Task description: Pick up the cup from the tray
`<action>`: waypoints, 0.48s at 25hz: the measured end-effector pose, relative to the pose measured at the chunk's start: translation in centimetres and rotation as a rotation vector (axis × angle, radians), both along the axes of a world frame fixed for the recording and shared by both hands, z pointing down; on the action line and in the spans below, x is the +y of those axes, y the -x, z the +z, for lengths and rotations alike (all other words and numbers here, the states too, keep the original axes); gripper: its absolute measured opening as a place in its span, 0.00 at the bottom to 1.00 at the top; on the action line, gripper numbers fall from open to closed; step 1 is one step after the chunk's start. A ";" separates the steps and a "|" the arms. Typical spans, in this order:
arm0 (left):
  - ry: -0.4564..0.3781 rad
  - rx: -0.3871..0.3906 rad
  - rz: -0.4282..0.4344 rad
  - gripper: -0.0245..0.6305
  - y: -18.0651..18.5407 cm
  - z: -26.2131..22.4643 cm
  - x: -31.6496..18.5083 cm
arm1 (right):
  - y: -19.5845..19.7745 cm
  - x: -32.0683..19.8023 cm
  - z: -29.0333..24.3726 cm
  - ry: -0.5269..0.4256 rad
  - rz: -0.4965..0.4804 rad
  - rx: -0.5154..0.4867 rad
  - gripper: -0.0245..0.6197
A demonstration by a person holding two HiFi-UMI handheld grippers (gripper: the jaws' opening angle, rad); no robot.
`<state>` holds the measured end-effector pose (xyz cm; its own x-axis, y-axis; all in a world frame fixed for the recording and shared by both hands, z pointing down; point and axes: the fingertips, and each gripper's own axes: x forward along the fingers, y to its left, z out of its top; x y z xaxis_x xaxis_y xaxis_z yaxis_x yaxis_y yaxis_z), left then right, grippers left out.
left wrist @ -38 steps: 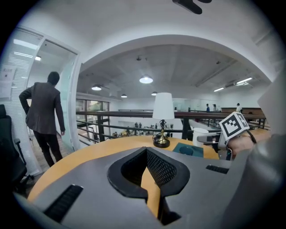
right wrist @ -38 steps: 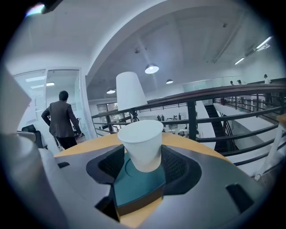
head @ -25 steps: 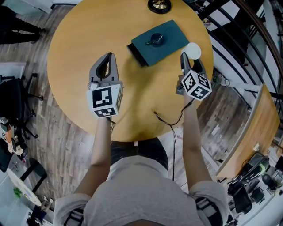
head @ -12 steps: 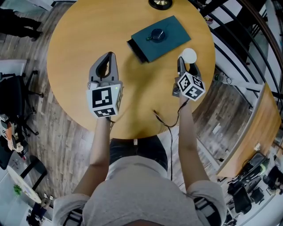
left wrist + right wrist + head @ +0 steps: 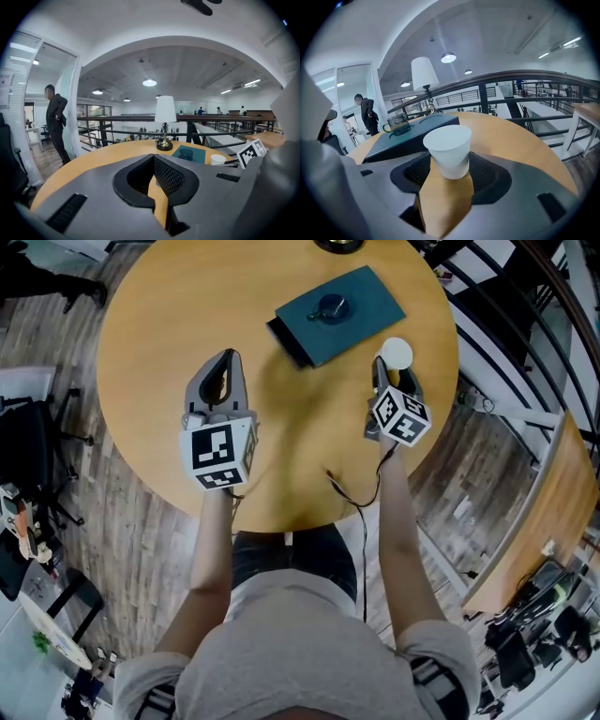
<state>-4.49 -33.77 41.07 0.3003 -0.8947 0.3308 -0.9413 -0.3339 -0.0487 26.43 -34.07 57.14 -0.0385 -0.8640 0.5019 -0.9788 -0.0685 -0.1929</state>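
A dark glass cup (image 5: 330, 306) with a handle stands on the dark teal tray (image 5: 361, 320) at the far side of the round table; the right gripper view shows the glass cup (image 5: 396, 124) beyond the jaws to the left. A white paper cup (image 5: 396, 352) stands on the wood just right of the tray. My right gripper (image 5: 392, 373) is open with the paper cup (image 5: 449, 150) in the gap at its tips, its fingers (image 5: 492, 176) apart from the cup's sides. My left gripper (image 5: 227, 358) is shut and empty, over bare wood left of the tray.
A lamp base (image 5: 339, 245) stands at the table's far edge behind the tray. The table rim (image 5: 452, 362) and a railing lie close on the right of the paper cup. A thin cable (image 5: 352, 495) trails over the near edge. A person (image 5: 56, 123) stands far off.
My right gripper has moved forward and slightly left, so the white paper cup now sits at its fingertips. The left gripper has stayed put.
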 end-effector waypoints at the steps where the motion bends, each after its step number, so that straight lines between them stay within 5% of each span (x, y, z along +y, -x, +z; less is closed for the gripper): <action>1: 0.001 0.000 -0.001 0.05 0.0 0.1 0.0 | 0.1 0.0 0.1 0.002 -0.003 0.001 0.41; 12: -0.003 0.007 -0.008 0.05 0.2 -0.1 0.1 | 0.4 0.9 -0.3 0.000 -0.022 -0.011 0.43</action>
